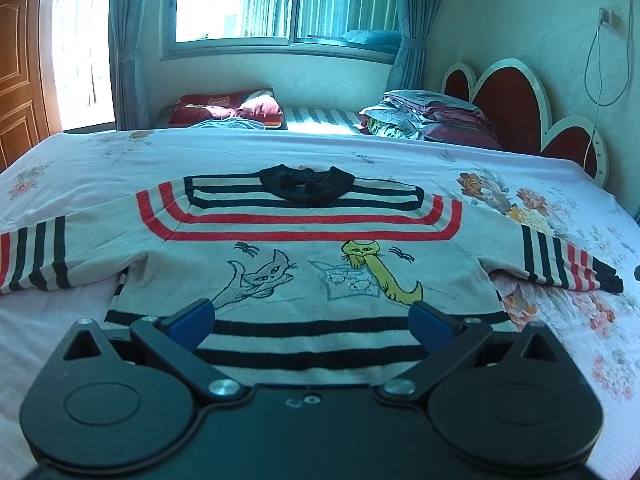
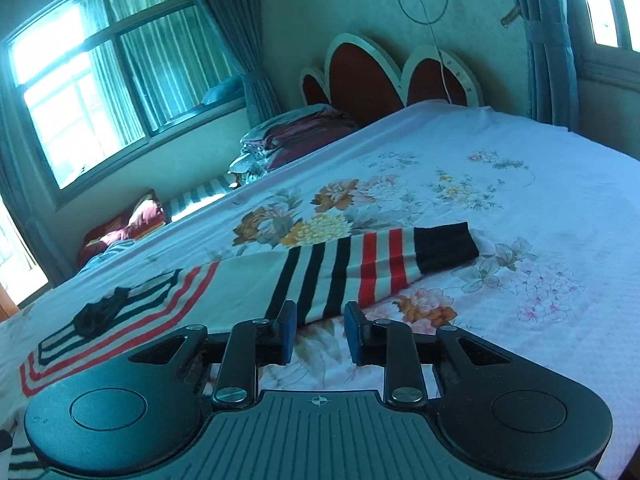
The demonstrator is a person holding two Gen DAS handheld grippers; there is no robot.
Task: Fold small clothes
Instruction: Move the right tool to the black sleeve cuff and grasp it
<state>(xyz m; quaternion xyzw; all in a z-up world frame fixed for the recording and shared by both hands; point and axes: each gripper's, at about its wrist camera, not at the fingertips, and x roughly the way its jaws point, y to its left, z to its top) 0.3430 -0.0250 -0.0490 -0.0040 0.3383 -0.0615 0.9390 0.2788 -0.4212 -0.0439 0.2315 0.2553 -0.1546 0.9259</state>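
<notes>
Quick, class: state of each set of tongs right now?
Left tongs: open, holding nothing, above the hem of the striped sweater.
Right tongs: open, holding nothing, just short of the striped sleeve.

Sweater (image 1: 304, 256) left cuff cut by frame edge; hem hidden behind left gripper (image 1: 312, 322).

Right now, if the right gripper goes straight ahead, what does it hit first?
Probably the striped sleeve of the grey knitted sweater: the open right gripper points at its black-striped part, just above the floral bedsheet. Depth unclear.
</notes>
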